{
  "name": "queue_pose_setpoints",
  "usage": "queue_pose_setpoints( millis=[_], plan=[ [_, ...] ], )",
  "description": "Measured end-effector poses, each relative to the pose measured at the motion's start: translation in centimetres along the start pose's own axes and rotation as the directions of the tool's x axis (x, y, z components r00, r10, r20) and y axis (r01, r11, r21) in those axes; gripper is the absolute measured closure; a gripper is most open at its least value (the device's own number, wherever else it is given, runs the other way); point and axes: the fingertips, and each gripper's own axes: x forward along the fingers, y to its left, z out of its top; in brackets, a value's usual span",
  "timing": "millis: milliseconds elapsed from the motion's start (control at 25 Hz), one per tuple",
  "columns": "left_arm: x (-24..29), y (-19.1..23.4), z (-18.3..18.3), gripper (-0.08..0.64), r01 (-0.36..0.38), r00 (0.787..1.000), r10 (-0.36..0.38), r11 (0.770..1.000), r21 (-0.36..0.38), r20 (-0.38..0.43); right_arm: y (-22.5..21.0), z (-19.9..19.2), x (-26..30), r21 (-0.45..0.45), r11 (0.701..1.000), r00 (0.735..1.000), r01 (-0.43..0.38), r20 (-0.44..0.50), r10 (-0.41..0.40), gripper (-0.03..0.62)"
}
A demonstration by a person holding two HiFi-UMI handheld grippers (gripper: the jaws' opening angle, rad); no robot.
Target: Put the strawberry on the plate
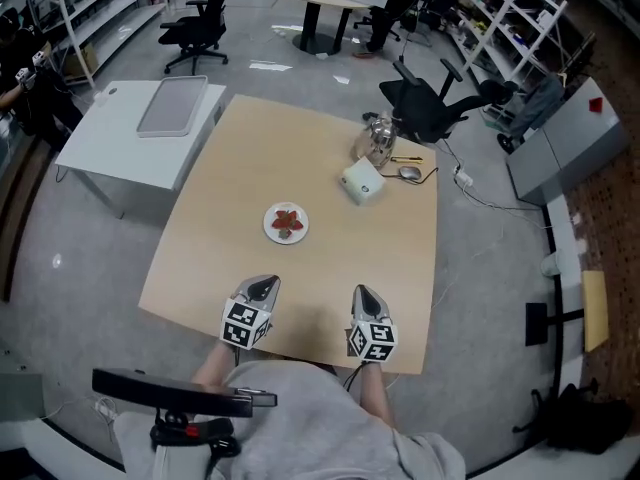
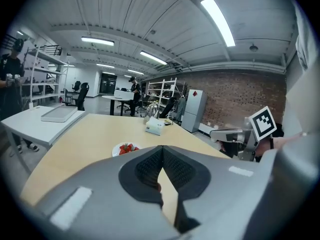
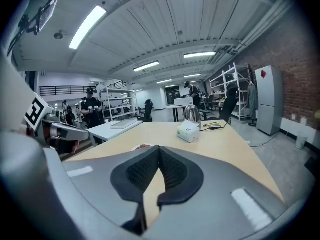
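The strawberry (image 1: 288, 219) lies on the plate (image 1: 270, 232), a small white round plate near the middle of the light wooden table (image 1: 210, 258). In the left gripper view the red fruit (image 2: 128, 147) shows just above the jaws, on the same plate (image 2: 118, 149). In the right gripper view only a small part of the plate (image 3: 142, 146) is visible over the jaws.

Both grippers are near the person, above the near edge of the table and well apart from the plate. The left gripper (image 1: 265, 286) is at the near left of the plate and the right gripper (image 1: 362, 293) is at the near right. They are side by side, with a gap between them, and both point to the far side of the table and a little downward. Each one shows its marker cube toward the person.

The left gripper (image 2: 162, 151) is clenched: its dark pads meet at the tips and nothing is between them. The right gripper (image 3: 159, 151) is clenched in the same way and also empty.

Farther on the right stands a white tissue box (image 1: 363, 181), and behind it a shiny kettle (image 1: 377, 140) and a mouse (image 1: 410, 173). To the far left is a white table (image 1: 105, 153) with a grey tray (image 1: 172, 106), and beyond it a black office chair (image 1: 200, 23).
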Motion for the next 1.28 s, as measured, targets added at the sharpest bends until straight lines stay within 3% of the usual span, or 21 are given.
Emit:
queue_pose_setpoints(
  millis=[520, 1280],
  plan=[
    [3.3, -3.0, 0.5, 0.540, 0.093, 0.996, -0.092, 0.994, 0.056, -0.012, -2.8, -0.6, -2.9, 0.041, 0.996, 0.996, 0.083, 0.038, -0.085, 0.586],
    [4.9, -2.2, 0.8, 0.540, 0.092, 0.996, -0.091, 0.995, 0.049, -0.013, -3.3, -0.5, -1.4, 0.028, 0.997, 0.997, 0.074, 0.007, -0.074, 0.586]
  ],
)
